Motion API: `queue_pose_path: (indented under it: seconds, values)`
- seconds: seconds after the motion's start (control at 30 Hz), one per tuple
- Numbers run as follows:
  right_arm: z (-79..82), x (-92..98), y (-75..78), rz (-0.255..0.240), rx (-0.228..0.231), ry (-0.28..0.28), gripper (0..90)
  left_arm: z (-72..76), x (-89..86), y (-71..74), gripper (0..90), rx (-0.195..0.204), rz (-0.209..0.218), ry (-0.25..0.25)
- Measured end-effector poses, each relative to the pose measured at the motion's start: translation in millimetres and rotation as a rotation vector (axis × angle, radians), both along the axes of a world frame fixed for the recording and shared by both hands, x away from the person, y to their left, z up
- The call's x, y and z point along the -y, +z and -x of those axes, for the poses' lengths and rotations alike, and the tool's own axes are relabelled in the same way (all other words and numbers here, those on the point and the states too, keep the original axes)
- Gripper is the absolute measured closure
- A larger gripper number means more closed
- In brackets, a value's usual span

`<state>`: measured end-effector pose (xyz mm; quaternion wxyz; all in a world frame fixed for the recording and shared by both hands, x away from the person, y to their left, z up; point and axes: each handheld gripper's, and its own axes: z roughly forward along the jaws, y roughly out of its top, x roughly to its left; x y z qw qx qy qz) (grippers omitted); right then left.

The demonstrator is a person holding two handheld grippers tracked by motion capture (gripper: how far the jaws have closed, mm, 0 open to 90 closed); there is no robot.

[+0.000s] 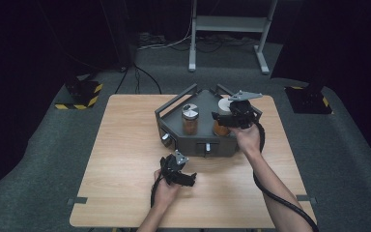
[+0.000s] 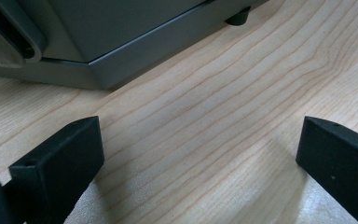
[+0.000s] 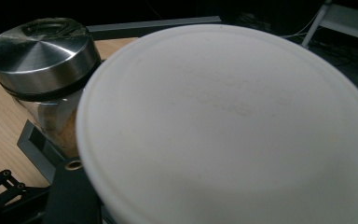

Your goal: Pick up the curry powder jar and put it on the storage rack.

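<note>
Pale wood grain across the table [image 1: 125, 159], bare over the whole left half and along the near edge. Grey angular tray [image 1: 174, 104] set toward the far right, its raised rails rising at the back corners, its front wall close to mid-table. Inside, a glass jar with a brushed steel lid [image 1: 190, 119] upright at the left, orange contents showing through the glass. Just right of it a white-lidded jar [image 1: 224, 107], also with orange contents, standing close enough that the steel lid crowds its rim in the right gripper view [image 3: 42, 51]; white lid [image 3: 233, 126] very near that camera.

Right gripper [image 1: 222, 120] over the tray's right side, closed tight about the white-lidded jar, jaw tips hidden behind it. Only a thin gap between the two jars; a narrow margin from the jar to the tray's right wall and the table's right edge beyond.

Left gripper [image 1: 186, 179] low over bare wood in front of the tray, jaws spread wide with nothing between them, plain grain [image 2: 200, 154] showing in the gap. Tray's lower edge and one rubber foot [image 2: 237, 17] just ahead of it.
</note>
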<state>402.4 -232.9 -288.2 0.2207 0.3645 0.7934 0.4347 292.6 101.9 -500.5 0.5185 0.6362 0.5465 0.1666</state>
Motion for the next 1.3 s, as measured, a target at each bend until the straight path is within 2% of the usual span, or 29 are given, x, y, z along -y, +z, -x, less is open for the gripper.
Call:
queue_pose_path:
  seconds: [1.03, 1.17, 1.3]
  values:
    - [0.2, 0.1, -0.6, 0.002, 0.0, 0.004, 34.8, 0.2, 0.5, -0.4, 0.8, 0.003, -0.001, 0.002]
    - [-0.3, 2.4, -1.1, -0.014, -0.001, 0.016, 24.4, 0.2, 0.5, -0.3, 0.8, 0.002, 0.0, 0.002]
    - [-0.1, -2.9, 0.8, 0.016, 0.0, 0.015, 14.5, 0.2, 0.5, -0.4, 0.8, 0.002, 0.0, 0.002]
